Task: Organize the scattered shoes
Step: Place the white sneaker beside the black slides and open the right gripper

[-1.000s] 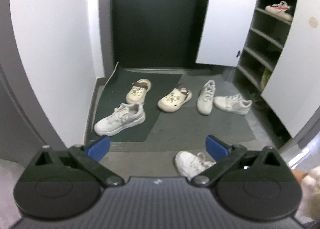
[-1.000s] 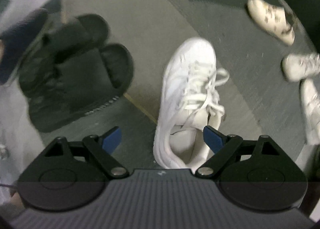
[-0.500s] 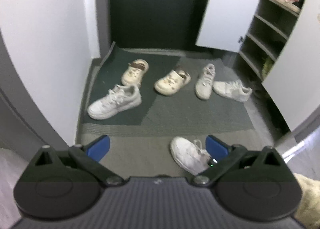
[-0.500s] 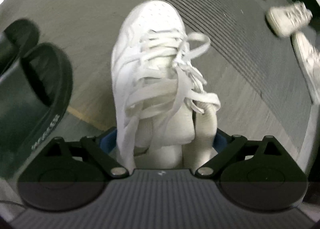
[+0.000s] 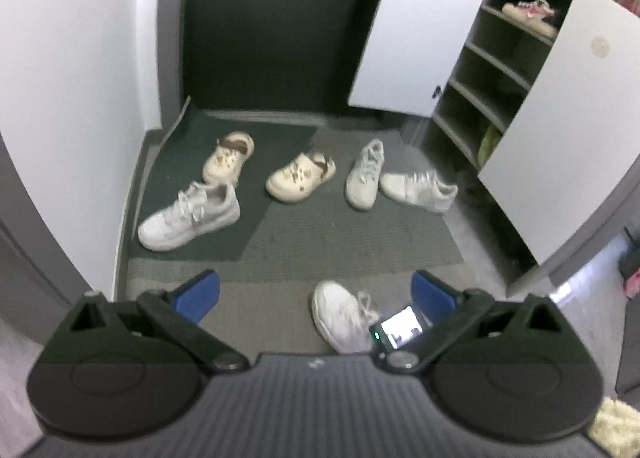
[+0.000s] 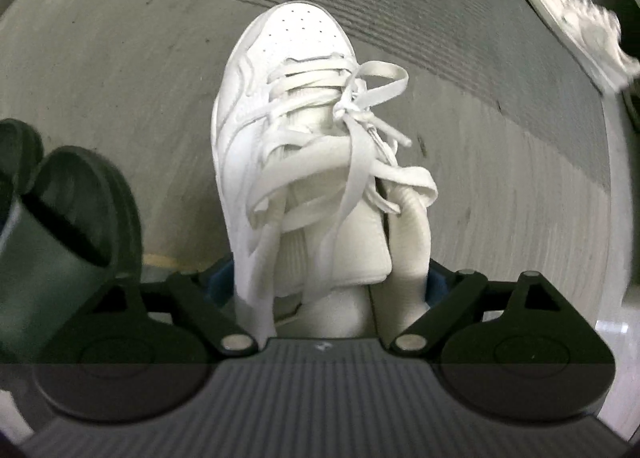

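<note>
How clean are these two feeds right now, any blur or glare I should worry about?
Left wrist view: fisheye bends the walls, mild softness, a bright lit screen beside the near sneaker. Right wrist view: that sneaker is fairly sharp, but the edges smear, blurring the far sneakers and the black slipper.

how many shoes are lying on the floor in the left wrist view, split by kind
white sneakers: 4 – one on the dark mat, two near the cabinet, one at the right tool
beige clogs: 2
total: 6 on the floor. The pink shoe on the cabinet shelf is not counted.
</note>
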Motion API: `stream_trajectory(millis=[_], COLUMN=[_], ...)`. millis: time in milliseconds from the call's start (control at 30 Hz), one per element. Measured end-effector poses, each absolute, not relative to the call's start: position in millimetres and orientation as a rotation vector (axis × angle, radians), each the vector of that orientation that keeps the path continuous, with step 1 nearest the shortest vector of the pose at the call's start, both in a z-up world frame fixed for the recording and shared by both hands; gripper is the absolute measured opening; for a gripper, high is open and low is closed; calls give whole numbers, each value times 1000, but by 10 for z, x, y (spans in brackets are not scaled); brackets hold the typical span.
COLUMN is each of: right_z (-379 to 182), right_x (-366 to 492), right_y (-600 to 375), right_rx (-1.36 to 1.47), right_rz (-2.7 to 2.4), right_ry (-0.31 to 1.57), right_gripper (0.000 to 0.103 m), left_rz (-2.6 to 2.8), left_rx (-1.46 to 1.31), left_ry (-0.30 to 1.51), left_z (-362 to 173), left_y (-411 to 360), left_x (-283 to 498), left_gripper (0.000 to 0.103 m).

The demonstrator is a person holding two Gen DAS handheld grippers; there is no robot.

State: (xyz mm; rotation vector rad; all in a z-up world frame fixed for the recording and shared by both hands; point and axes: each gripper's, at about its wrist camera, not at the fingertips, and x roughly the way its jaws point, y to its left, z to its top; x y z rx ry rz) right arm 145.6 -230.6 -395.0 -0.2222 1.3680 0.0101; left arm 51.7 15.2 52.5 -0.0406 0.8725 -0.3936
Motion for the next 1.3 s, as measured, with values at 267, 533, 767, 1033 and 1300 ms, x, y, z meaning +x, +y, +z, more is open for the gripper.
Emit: stream_trajectory(millis=[267, 533, 767, 1033, 1300], right_z=[-3808, -3696, -3722, -4010, -3574], right_x=[1078, 658, 498, 395, 270], right_y=[-2300, -2254, -1989, -2000, -1907], right_rx=[-145, -21, 60, 99, 134], right_rz=[-28, -37, -56, -113, -81], right_ry=[1465, 1572, 1607, 1644, 1604], right_gripper=[91, 90, 89, 91, 97], left_rz=[-429, -479, -487, -477, -443], left_rx=[-45, -58, -67, -52, -34], left_ry=[872, 876, 853, 793, 861], left_z=[553, 606, 659, 756, 623], left_y=[129, 89, 25, -32, -139], left_x=[462, 363, 304, 260, 359], left_gripper=[103, 103, 103, 103, 103])
